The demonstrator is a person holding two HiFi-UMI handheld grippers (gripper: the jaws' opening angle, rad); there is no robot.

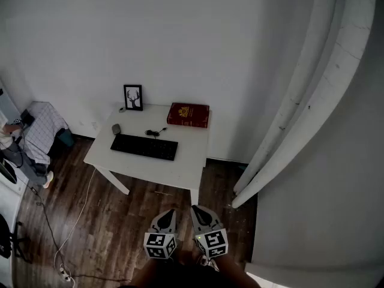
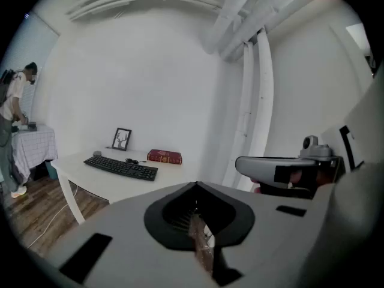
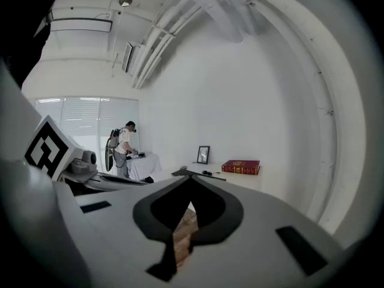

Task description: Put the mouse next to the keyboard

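A small grey mouse (image 1: pixel 116 128) lies on the white table (image 1: pixel 180 167), just off the upper left corner of the black keyboard (image 1: pixel 144 146). Both grippers hang low over the wooden floor, well short of the table. My left gripper (image 1: pixel 170 212) and my right gripper (image 1: pixel 197 209) sit side by side, both shut and empty. In the left gripper view the left gripper (image 2: pixel 195 185) points toward the keyboard (image 2: pixel 120 167) and the mouse (image 2: pixel 97 153), which are far off. From the right gripper (image 3: pixel 191 177) the keyboard (image 3: pixel 187 173) shows edge-on.
On the table stand a framed deer picture (image 1: pixel 133 97) and a red book (image 1: pixel 188 114), with a black cable (image 1: pixel 156 132) behind the keyboard. White pipes (image 1: pixel 288 113) slant down at the right. A person (image 3: pixel 123 149) works at a cloth-covered stand (image 1: pixel 42 131) on the left. Cords (image 1: pixel 66 245) trail across the floor.
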